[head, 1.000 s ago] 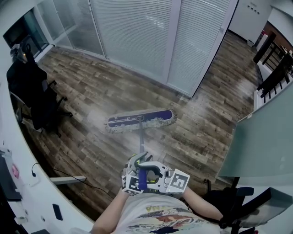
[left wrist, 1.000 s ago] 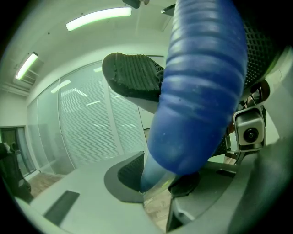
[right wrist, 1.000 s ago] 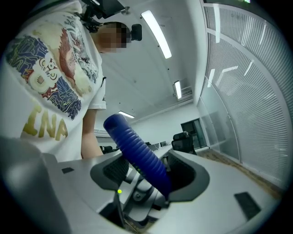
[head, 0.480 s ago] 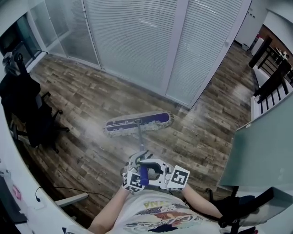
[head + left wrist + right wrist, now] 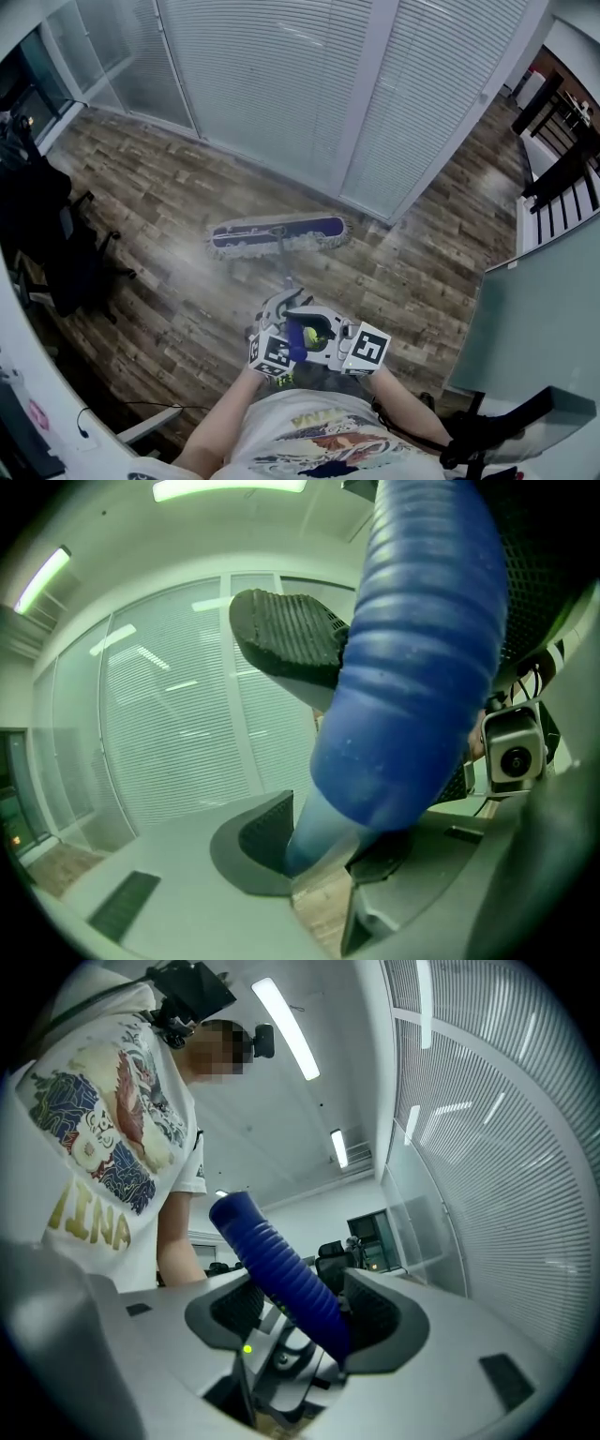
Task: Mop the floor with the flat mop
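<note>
The left gripper (image 5: 323,846) has its jaws closed narrowly on the pole (image 5: 314,834) of the flat mop (image 5: 281,246), just below the place where the blue grip (image 5: 422,649) ends. Its dark ridged pads press on the pale, smooth tube from both sides. The grip is so near to the lens that it fills much of this view and hides what is behind it.

The right gripper (image 5: 305,1312) has its jaws set wide, yet closed on the thicker blue grip, which crosses between them at a slant. The grip is a ribbed sleeve, maybe rubber or plastic; I cannot tell which. A small green light (image 5: 247,1347) glows below it.

In the head view both grippers sit close together, one partly over the other, so their jaws are mostly covered there. Only the marker cubes (image 5: 273,354) with black and white squares show clearly.

The mop head (image 5: 278,234) lies flat on the floor (image 5: 159,206), far out in front of the person. It lies crosswise from left to right, near the foot of the wall of white blinds (image 5: 272,75). It is a long thin rectangle, purple on top, with a pale fringe around the edge. The floor has a wood-plank pattern in brown and grey.

At the left a black office chair (image 5: 56,225) is cut off by the round edge of the picture. On the person's white shirt (image 5: 103,1129) only the yellow letters "INA" can be read; the rest of the word is out of sight.
</note>
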Motion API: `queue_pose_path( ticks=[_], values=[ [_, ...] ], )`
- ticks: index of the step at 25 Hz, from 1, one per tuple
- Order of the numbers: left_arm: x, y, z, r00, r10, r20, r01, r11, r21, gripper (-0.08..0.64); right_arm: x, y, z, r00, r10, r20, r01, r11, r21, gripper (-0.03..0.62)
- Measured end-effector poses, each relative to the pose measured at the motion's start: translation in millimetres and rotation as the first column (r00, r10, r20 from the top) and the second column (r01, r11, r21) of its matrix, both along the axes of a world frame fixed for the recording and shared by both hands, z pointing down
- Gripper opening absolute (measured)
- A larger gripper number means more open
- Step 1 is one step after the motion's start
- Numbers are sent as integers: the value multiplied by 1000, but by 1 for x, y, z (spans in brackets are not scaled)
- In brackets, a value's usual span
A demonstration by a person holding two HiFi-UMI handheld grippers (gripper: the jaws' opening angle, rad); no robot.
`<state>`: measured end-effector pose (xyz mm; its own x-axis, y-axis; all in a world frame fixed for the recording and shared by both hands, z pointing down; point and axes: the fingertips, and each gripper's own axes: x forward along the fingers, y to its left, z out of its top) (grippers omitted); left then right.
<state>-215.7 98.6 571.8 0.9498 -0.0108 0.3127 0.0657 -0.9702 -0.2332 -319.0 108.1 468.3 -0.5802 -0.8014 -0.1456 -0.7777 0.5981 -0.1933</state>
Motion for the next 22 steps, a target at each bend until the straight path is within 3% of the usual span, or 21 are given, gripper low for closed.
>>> queue_pose_path(
  ticks=[12,16,22],
  values=[
    [180,-108,4,996,-82,32,81,996,32,94,184,-97,1,996,-84,32,84,996,17,258],
    [194,-111,12,996,-73,50,70,995,65,94,198,-100,8,994,-103,46,102,994,24,258],
    [181,-92,14,991,-124,54,120,991,65,92,185,-77,10,984,-171,48,172,985,-9,264]
  ],
)
